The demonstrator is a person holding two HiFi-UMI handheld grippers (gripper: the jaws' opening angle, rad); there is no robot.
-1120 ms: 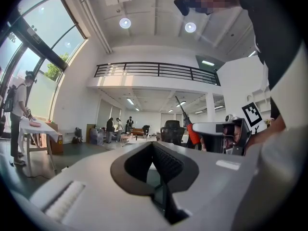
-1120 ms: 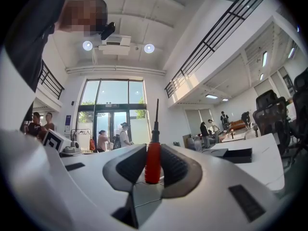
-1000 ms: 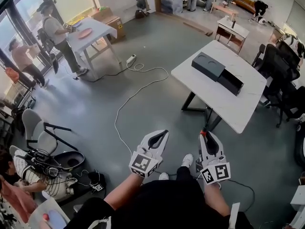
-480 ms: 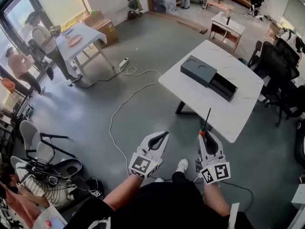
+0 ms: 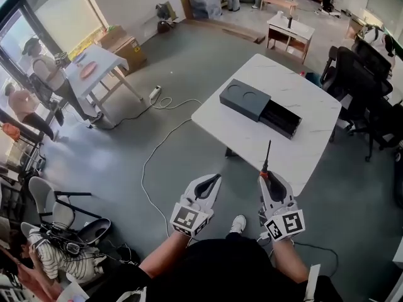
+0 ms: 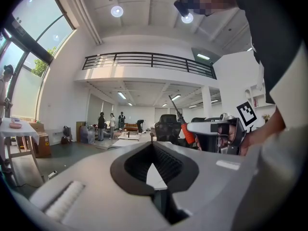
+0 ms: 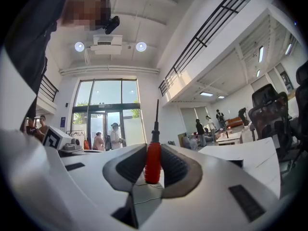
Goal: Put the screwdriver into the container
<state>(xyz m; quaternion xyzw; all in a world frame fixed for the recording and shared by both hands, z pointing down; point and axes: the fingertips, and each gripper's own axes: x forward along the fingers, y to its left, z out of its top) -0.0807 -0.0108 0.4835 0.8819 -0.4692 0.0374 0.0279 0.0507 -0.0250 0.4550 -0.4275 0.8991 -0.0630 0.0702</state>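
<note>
Since 1 second ago, the head view shows the white rectangular table (image 5: 302,150) and the dark grey box-shaped container (image 5: 245,98) on it drawn nearer to the left gripper (image 5: 215,179) and right gripper (image 5: 269,178). In the left gripper view its 2 jaws meet at the tips, nothing between them. In the right gripper view the jaws are clamped on the red-handled, black-shafted screwdriver (image 5: 266,158), well short of the container.
</note>
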